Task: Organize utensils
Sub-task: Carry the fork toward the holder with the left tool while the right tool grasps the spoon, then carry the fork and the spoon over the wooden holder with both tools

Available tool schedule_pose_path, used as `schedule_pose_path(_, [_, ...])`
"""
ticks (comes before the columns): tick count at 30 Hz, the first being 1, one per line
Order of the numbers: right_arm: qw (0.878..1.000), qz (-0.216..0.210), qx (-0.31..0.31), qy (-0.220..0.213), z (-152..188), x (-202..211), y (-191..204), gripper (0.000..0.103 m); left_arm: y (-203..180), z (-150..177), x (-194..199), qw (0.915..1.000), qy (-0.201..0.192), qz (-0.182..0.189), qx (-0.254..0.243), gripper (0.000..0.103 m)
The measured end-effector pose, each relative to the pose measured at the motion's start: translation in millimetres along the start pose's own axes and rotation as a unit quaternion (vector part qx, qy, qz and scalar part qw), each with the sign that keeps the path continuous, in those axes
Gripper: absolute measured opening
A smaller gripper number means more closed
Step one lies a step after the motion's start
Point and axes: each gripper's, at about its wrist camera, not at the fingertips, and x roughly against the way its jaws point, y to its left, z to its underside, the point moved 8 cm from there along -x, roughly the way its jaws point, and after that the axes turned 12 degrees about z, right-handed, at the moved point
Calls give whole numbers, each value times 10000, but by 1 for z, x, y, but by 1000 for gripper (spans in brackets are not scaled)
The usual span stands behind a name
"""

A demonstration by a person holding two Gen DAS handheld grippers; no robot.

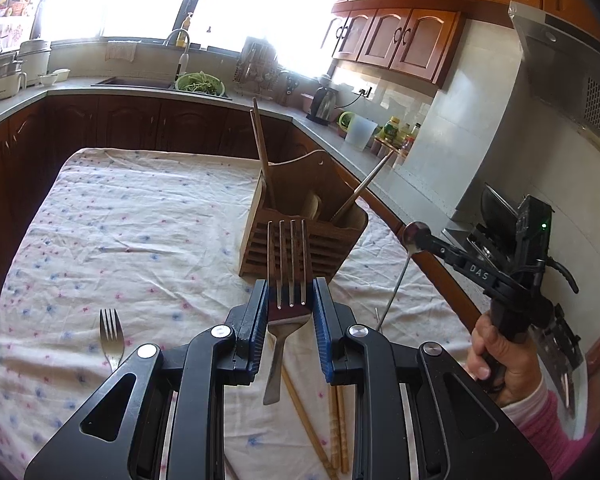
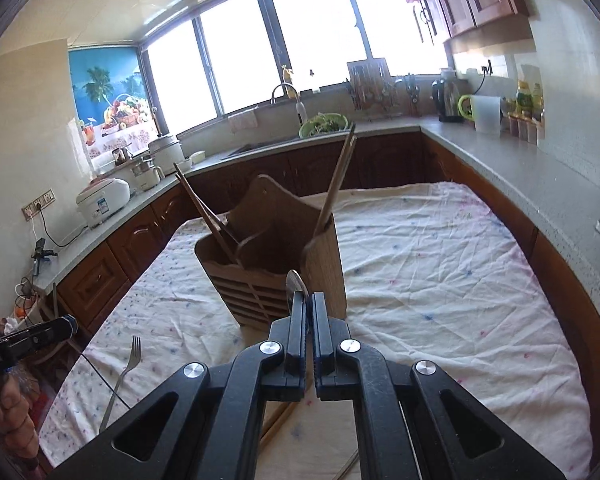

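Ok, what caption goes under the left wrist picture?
Left gripper holds a fork before the wooden utensil holder; right gripper lifts a spoon.

I see the holder [image 1: 300,232] blocking the table's [image 1: 140,220] far right; its left half lies open past one fork [image 1: 111,332].

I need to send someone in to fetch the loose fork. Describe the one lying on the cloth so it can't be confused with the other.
Start at the flower-print cloth-covered table, then the slatted wooden utensil holder standing on it. The loose silver metal fork lies flat on the cloth, nearer than the holder and to its left in the left wrist view. The other fork is gripped in the left claw, above the table.
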Motion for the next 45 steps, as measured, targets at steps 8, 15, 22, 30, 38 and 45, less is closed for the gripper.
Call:
schedule_pose_path(8, [9972,138,217,-703,-49,24,15,2,-4,-39,3,9993,-298,-46,-230,20])
schedule_pose_path(15, [9923,281,114,-1204,-90,33,14,2,-9,-78,-3,9973,-596,-36,-424,20])
schedule_pose_path(22, [9860,482,195,-1583,-124,28,15,2,-15,-124,-20,9937,-906,-18,-656,20])
schedule_pose_path(30, [9801,830,440,-1750,-140,-3,13,2,-15,-162,-59,9914,-1089,52,-725,20])
schedule_pose_path(38, [9807,947,575,-1609,-124,-36,12,2,0,-152,-114,9938,-922,38,-626,20])
schedule_pose_path(45, [9833,949,728,-1374,-90,-61,22,2,15,-121,-140,9962,-726,29,-472,20])
